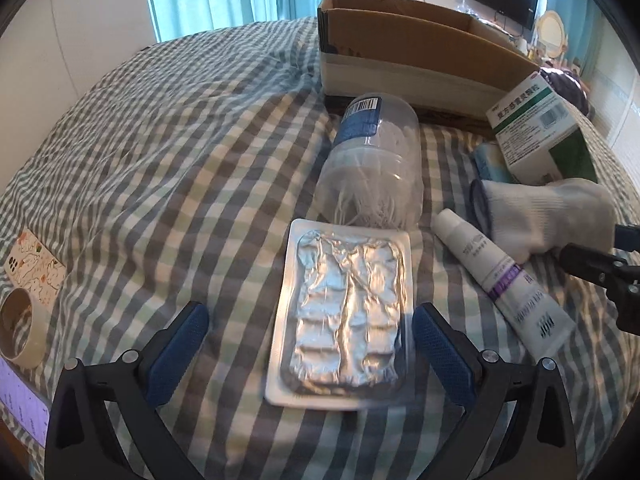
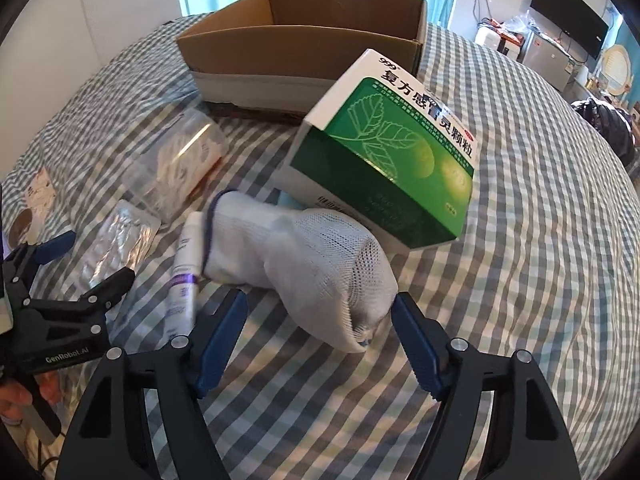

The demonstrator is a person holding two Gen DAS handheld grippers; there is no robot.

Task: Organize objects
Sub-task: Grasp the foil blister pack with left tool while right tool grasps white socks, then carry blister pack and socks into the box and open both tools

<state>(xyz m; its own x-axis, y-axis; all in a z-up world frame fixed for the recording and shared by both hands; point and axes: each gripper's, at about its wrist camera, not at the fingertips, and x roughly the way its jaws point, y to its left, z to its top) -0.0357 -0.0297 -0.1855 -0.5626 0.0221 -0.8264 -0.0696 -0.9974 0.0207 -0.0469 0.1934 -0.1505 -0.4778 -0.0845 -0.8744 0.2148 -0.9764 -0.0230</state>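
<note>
A: Your left gripper [image 1: 310, 344] stands open, its blue pads [image 1: 182, 344] on either side of the foil blister pack [image 1: 340, 328], which lies flat on the checked bedspread [image 1: 160, 168] and touches neither pad. You've bracketed it across its width, presumably because a thin flat card is easiest pinched by its long edges.

B: And my right?

A: Your right gripper [image 2: 318, 344] is also open. The white sock [image 2: 316, 264] lies between the pads with its toe toward you; the right pad looks just beside the toe, and I can't tell whether it touches. Nothing is gripped yet.

B: Where does everything go?

A: Likely the open cardboard box [image 2: 296, 40], at twelve o'clock in the right wrist view and one o'clock in the left. Before it lie the clear jar of cotton swabs [image 1: 372, 160] on its side and the green medicine box [image 2: 396, 152], tilted, propped on something beneath. The ointment tube [image 1: 500, 276] lies at three o'clock of the pack, beside the sock's cuff.

B: Any risk?

A: The soft bedding may give under the pack.
</note>
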